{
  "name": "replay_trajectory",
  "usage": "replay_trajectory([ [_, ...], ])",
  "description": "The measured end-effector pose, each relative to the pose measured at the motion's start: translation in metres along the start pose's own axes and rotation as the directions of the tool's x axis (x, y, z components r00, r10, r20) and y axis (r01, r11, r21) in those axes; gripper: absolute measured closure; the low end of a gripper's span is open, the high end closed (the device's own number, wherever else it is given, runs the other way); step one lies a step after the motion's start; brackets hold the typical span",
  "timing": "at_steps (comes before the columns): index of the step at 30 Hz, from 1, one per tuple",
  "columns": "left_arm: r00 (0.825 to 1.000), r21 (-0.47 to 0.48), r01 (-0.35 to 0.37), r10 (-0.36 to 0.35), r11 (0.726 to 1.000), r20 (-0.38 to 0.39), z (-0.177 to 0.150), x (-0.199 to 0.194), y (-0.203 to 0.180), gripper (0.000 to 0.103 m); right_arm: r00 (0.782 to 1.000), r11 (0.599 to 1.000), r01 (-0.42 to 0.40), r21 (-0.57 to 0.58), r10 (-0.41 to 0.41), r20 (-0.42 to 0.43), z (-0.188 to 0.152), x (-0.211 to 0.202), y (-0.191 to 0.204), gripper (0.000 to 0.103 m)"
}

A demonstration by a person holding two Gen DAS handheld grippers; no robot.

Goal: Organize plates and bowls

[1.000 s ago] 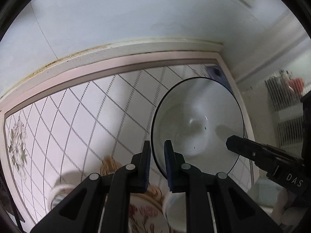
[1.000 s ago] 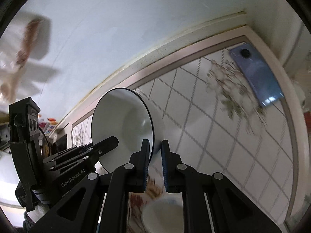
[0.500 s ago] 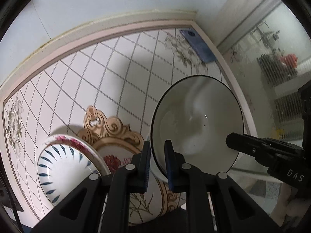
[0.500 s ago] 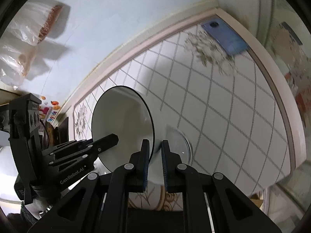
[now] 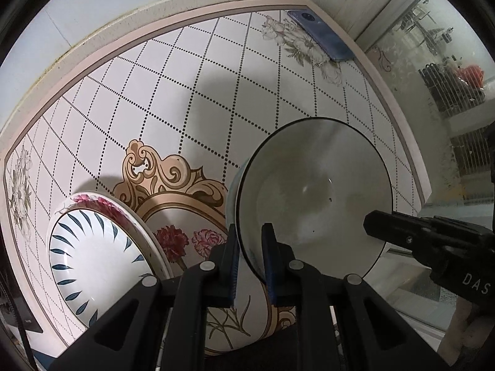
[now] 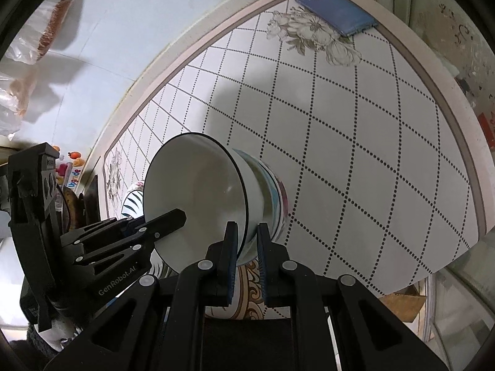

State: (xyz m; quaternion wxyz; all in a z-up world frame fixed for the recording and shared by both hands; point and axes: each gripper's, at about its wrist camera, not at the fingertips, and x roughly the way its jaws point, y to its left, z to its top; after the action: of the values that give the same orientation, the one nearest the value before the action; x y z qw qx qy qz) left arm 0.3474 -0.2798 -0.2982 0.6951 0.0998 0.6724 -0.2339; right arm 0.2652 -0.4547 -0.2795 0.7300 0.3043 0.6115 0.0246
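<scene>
Dim, sharp fisheye views; soft shadows cross the table (image 5: 216, 99).

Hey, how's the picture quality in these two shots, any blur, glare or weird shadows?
Left wrist view: sharp, strong fisheye bending of the table edge, a soft dark shadow across the tiles, faint highlights inside the bowl. Right wrist view: also sharp, the plastic bags at far left smeared, window side hazy.
</scene>
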Motion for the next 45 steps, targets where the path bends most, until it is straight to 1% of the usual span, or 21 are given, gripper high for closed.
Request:
replay_trajectory([
  [17,0.999,0.011,-0.024,0.024,1.000,-0.022,0.003,0.010,-0.001,0.091,0.999,1.000,0.015,0.010,-0.015,-0.043,0.005,0.016,-0.005,0.089],
  [30,0.997,0.040,-0.077,0.078,0.996,-0.029,0.003,0.012,-0.001,0.091,0.998,1.000,0.023,0.016,-0.022,-0.063,0.008,0.024,-0.005,0.088],
  [33,0.997,0.036,-0.068,0.070,0.997,-0.030,0.003,0.012,0.000,0.091,0.997,0.999,0.027,0.018,-0.026,-0.066,0.008,0.025,-0.005,0.088],
  [36,0.997,0.028,-0.064,0.065,0.998,-0.033,0.004,0.007,0.001,0.091,0.997,0.999,0.038,0.017,-0.037,-0.072,0.009,0.025,-0.002,0.087],
  [39,0.997,0.030,-0.080,0.080,0.996,-0.004,0.003,-0.011,0.001,0.090,0.995,0.998,0.067,0.003,-0.067,-0.071,0.007,0.019,0.004,0.087],
  [40,0.997,0.031,-0.077,0.077,0.997,0.008,0.003,-0.019,0.001,0.090,0.994,0.996,0.087,-0.010,-0.087,-0.064,0.006,0.014,0.008,0.085],
  [42,0.996,0.026,-0.078,0.077,0.997,0.038,0.002,-0.036,0.001,0.090,0.992,0.992,0.119,-0.033,-0.120,-0.043,0.004,0.004,0.015,0.071],
  [43,0.995,0.022,-0.081,0.080,0.996,0.053,0.001,-0.044,0.002,0.090,0.991,0.990,0.131,-0.043,-0.132,-0.029,0.002,-0.003,0.020,0.056],
  [44,0.995,0.019,-0.075,0.073,0.997,0.072,-0.001,-0.056,0.003,0.089,0.991,0.990,0.134,-0.048,-0.135,-0.016,0.001,-0.010,0.023,0.047],
  [45,0.994,0.019,-0.069,0.067,0.997,0.084,-0.002,-0.065,0.002,0.084,0.990,0.989,0.138,-0.057,-0.138,0.006,-0.002,-0.020,0.029,0.043],
])
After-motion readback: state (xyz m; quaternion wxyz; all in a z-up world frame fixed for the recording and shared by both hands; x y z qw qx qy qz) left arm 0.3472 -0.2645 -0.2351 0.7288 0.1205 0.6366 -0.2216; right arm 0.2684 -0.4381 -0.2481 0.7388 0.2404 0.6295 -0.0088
